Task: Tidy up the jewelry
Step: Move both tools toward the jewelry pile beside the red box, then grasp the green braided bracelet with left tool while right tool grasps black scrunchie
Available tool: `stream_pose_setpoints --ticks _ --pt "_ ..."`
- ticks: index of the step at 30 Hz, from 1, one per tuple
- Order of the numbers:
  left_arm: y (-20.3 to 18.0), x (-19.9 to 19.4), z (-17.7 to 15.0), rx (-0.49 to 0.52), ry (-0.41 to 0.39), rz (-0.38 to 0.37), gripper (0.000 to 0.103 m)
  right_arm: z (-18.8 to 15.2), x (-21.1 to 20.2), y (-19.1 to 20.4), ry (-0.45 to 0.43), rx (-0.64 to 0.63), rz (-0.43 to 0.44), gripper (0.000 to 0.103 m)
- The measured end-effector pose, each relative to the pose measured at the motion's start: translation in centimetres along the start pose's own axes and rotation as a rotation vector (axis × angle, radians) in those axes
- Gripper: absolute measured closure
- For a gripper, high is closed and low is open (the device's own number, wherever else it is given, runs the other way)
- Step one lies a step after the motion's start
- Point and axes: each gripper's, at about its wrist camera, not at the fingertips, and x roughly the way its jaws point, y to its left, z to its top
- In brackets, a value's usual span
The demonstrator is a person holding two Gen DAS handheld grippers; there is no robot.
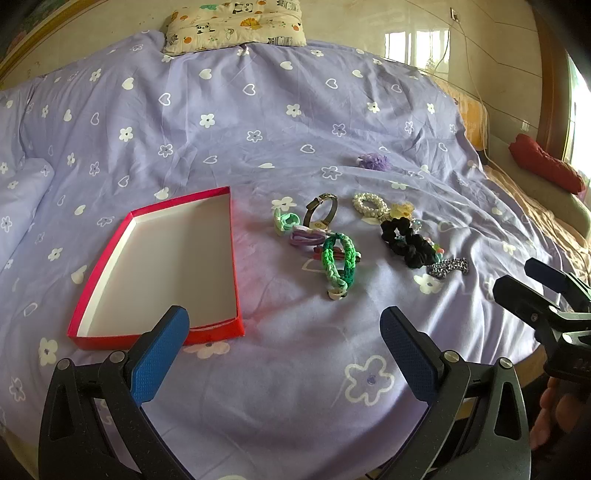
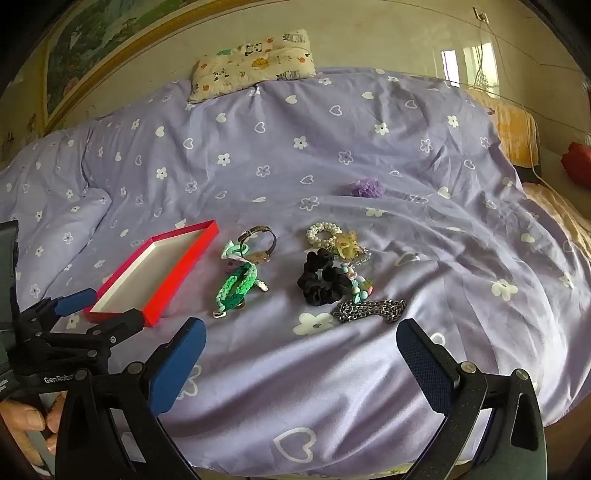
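Observation:
An empty red box (image 1: 162, 266) with a white inside lies on the lilac bedspread, also in the right wrist view (image 2: 155, 273). To its right lie a green braided bracelet (image 1: 338, 260) (image 2: 236, 288), a watch (image 1: 321, 210) (image 2: 260, 242), a pearl bracelet (image 1: 369, 204) (image 2: 323, 232), a black scrunchie (image 1: 406, 242) (image 2: 323, 282) and a metal chain (image 1: 448, 266) (image 2: 369, 309). My left gripper (image 1: 284, 328) is open and empty, near the box's front corner. My right gripper (image 2: 301, 343) is open and empty, just short of the chain.
A purple scrunchie (image 1: 373, 161) (image 2: 365, 187) lies apart, farther back. A patterned pillow (image 1: 236, 24) sits at the head of the bed. A red cushion (image 1: 546, 168) lies off the bed's right side. The right gripper shows at the left wrist view's right edge (image 1: 546, 295).

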Motion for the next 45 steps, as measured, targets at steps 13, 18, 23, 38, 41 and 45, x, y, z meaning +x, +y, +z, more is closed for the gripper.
stream_pose_setpoints --ticks 13,18,23,38,41,45 --pt "-0.1 0.0 -0.1 0.0 0.0 0.001 0.0 0.1 0.1 -0.1 0.004 0.001 0.003 0.0" --pt "-0.2 0.1 -0.2 0.0 0.002 0.002 0.0 0.3 0.3 0.1 0.003 -0.003 0.005 0.0" --pt "-0.7 0.6 0.0 -0.002 0.016 -0.006 0.0 0.4 0.6 0.1 0.002 -0.003 0.005 0.0" --pt "-1.1 4.1 2.5 0.004 0.101 -0.076 0.0 2.6 2.9 -2.6 0.089 0.079 0.029 0.002" --pt "-1.2 5.1 3.1 -0.001 0.122 -0.109 0.0 3.3 4.1 -3.0 0.108 0.077 0.025 0.011" --pt "-1.5 6.7 4.1 0.006 0.142 -0.13 0.004 3.9 6.4 -3.2 0.164 0.085 0.039 0.028"
